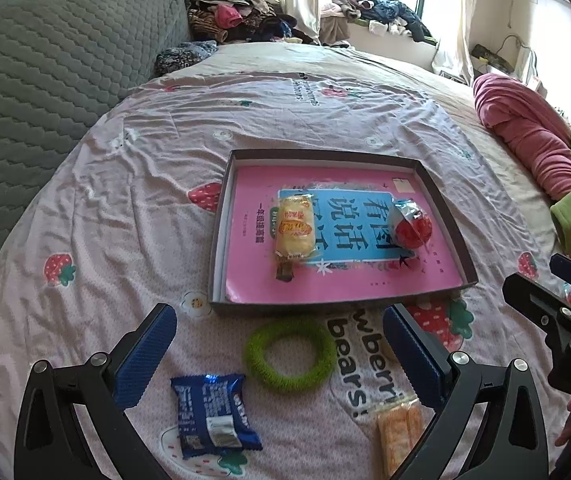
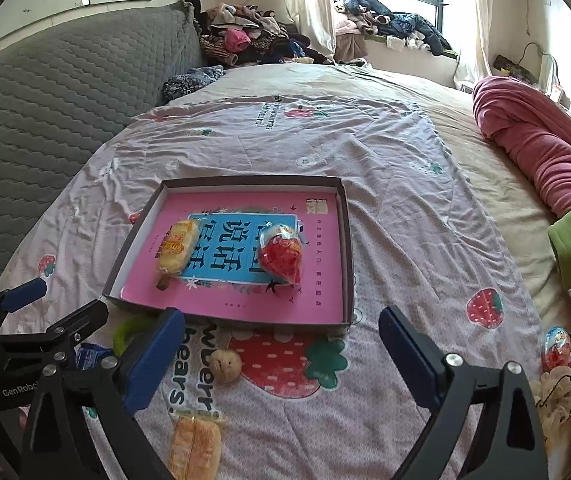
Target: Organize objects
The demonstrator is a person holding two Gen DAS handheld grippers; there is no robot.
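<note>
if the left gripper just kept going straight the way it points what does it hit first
Most likely the green ring on the bedsheet, lying about midway ahead of the open left gripper; depth is hard to judge.

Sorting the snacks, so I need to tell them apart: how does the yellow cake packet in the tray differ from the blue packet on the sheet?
The yellow cake packet lies inside the tray, on the pink book; the blue packet lies outside it on the bedsheet, near the green ring. The yellow one is a clear, elongated wrapper; the blue one is opaque and squarish. Both are sealed and lie flat, touched by neither gripper.
</note>
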